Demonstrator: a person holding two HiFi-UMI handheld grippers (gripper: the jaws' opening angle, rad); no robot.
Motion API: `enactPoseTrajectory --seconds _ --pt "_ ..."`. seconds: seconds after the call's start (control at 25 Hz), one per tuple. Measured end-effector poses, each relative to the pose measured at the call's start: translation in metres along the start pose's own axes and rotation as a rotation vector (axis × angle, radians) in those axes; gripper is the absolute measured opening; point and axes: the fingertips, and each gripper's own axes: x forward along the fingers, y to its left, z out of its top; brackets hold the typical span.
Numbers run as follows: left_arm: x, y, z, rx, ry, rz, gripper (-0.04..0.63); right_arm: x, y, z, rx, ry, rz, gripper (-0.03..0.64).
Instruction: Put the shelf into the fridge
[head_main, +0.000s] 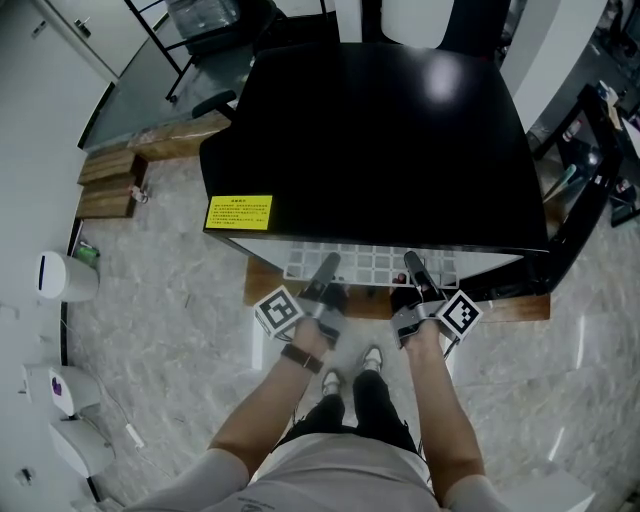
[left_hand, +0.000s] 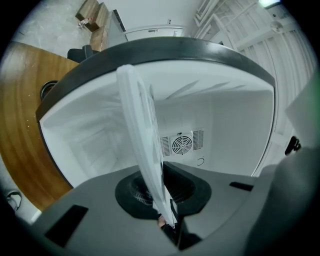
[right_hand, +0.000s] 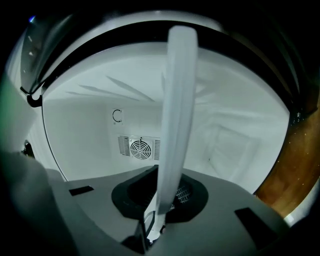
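Observation:
A black fridge (head_main: 380, 140) stands in front of me, seen from above. A white grid shelf (head_main: 370, 265) juts out from under its top edge, partly inside. My left gripper (head_main: 322, 282) is shut on the shelf's near left edge, and my right gripper (head_main: 412, 275) is shut on its near right edge. In the left gripper view the shelf (left_hand: 142, 150) runs edge-on from the jaws into the white fridge interior (left_hand: 225, 125). The right gripper view shows the shelf (right_hand: 175, 125) likewise, with the back wall fan vent (right_hand: 139, 148) behind it.
A yellow label (head_main: 240, 213) sits on the fridge's top left corner. The fridge rests on a wooden board (head_main: 500, 308). Wooden blocks (head_main: 110, 180) lie on the floor at left, a white bin (head_main: 65, 277) further left, black frames (head_main: 590, 190) at right.

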Motion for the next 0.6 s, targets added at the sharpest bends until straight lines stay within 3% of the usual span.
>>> enactPoseTrajectory --seconds 0.6 --pt "0.021 0.005 0.014 -0.004 -0.081 0.022 0.029 0.024 -0.003 0.014 0.023 -0.067 0.007 0.048"
